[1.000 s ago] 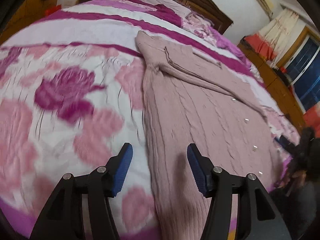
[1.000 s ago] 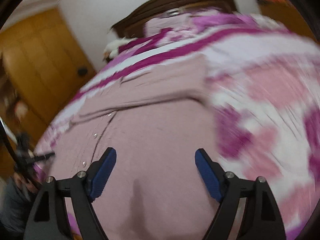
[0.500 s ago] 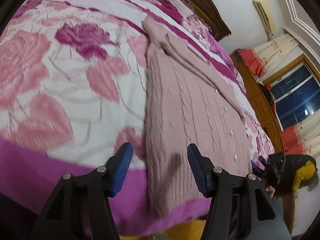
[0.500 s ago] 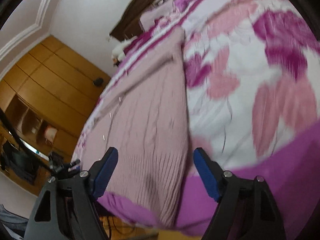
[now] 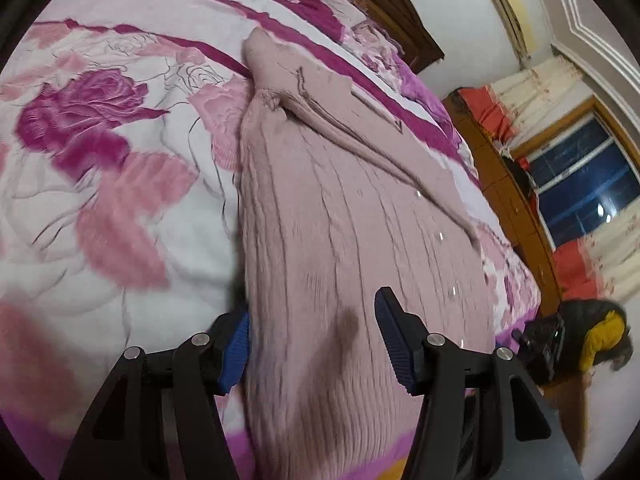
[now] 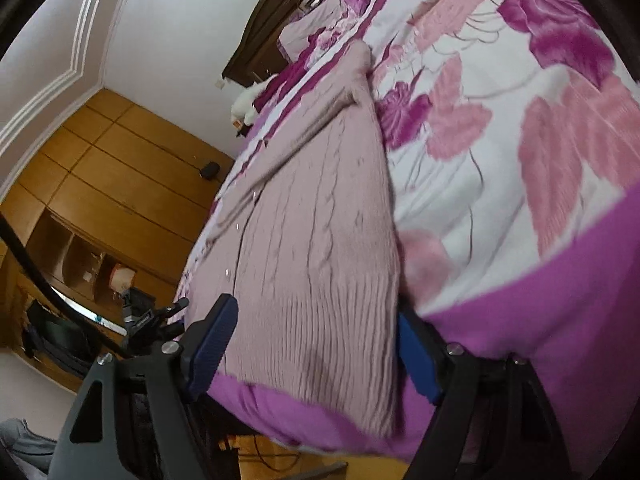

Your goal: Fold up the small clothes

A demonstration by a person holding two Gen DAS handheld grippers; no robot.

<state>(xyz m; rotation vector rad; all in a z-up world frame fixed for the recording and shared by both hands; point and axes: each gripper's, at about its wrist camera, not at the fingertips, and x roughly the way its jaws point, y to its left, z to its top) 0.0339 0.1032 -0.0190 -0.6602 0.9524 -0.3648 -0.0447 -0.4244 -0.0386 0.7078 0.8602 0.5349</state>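
Lying flat on the bed, the dusty-pink cable-knit cardigan [image 5: 344, 216] stretches lengthwise from its ribbed hem at the near edge up toward the dark wooden headboard [image 5: 384, 4], with one sleeve folded across its upper part and small buttons showing along the front. Under it is the white bedspread with big pink and magenta roses [image 5: 100, 152], which has a plain magenta border at the foot. The left gripper [image 5: 312, 340] is wide open at the left corner of the hem: its left blue pad is partly hidden behind the edge of the knit, and its right pad stands over the fabric, so the corner lies between the jaws, but nothing is pinched. In the right wrist view the right gripper [image 6: 316, 356] is also wide open and straddles the other hem corner of the cardigan [image 6: 320, 240], where the rib hangs a little over the border of the bedspread [image 6: 520, 160]; the right pad sits partly behind the cloth edge. Whether any pad touches the knit I cannot tell. A wooden wardrobe [image 6: 100, 184] stands beside the bed, and a window with floral curtains [image 5: 576, 184] is on the opposite side.
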